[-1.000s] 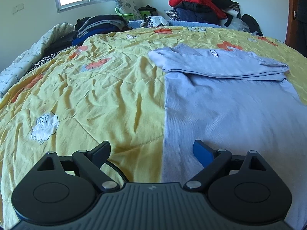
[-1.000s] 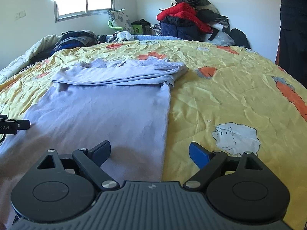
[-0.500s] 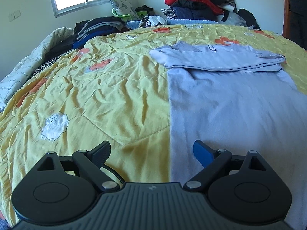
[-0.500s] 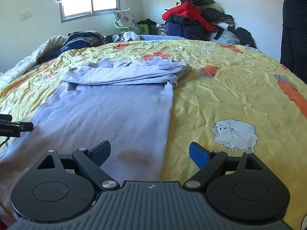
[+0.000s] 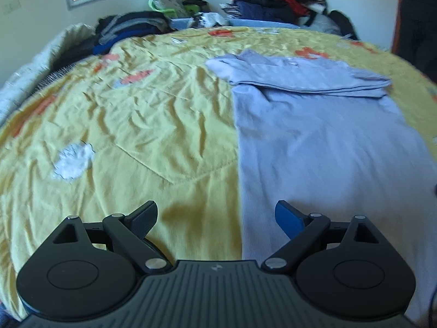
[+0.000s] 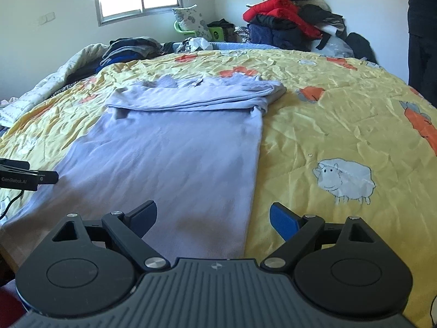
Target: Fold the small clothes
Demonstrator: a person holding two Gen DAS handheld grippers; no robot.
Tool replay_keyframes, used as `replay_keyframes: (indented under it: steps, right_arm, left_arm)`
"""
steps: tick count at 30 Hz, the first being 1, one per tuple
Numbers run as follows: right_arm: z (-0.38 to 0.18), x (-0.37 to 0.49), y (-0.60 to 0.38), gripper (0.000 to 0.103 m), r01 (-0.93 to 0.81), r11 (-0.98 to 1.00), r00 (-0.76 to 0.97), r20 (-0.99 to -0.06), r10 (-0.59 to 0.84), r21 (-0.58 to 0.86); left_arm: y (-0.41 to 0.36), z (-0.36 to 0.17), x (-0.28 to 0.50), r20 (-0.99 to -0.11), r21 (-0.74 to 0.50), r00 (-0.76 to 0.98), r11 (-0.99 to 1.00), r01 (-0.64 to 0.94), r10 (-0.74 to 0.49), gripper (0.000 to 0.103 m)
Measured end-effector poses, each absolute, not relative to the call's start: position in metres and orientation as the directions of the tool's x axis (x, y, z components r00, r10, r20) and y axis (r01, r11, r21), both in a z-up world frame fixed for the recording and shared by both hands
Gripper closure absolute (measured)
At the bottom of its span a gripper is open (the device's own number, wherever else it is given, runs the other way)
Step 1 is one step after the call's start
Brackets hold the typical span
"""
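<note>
Both hand-held grippers, left (image 5: 216,218) and right (image 6: 213,217), released, empty; lilac garment (image 6: 174,147) flat on yellow quilt (image 6: 341,114).

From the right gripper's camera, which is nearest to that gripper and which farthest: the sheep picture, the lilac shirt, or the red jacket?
1. lilac shirt: its near hem lies between the open right gripper fingers.
2. sheep picture: on the quilt, ahead to the right.
3. red jacket: on the pile by the far wall.
</note>
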State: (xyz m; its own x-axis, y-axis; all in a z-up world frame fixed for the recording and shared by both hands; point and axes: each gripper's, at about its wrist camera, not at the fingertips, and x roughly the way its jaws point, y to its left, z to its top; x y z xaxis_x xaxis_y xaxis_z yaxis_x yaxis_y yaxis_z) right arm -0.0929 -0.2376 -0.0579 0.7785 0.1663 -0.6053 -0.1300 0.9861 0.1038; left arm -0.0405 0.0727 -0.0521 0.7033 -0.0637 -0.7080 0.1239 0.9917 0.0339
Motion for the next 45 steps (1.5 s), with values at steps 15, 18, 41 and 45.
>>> replay_keyframes:
  steps: [15, 18, 41, 45]
  right_arm:
    - [-0.058, -0.123, -0.286, 0.015, -0.223, 0.926, 0.660, -0.652, 0.373, 0.304]
    - [-0.060, -0.128, -0.295, 0.015, -0.230, 0.906, 0.640, -0.646, 0.415, 0.355]
    - [-0.073, -0.129, -0.317, 0.030, -0.356, 0.666, 0.453, -0.502, 0.736, 0.655]
    - [-0.076, -0.125, -0.309, 0.044, -0.350, 0.653, 0.445, -0.495, 0.747, 0.671]
  left_arm:
    - [0.113, -0.051, -0.070, -0.768, -0.257, 0.445, 0.858, 0.444, -0.460, 0.009]
    - [0.107, -0.052, -0.074, -0.777, -0.246, 0.415, 0.835, 0.492, -0.473, 0.005]
    - [0.117, -0.062, -0.063, -0.621, -0.634, 0.186, 0.628, 0.452, -0.761, 0.003]
    - [0.109, -0.060, -0.063, -0.642, -0.605, 0.192, 0.645, 0.466, -0.742, 0.004]
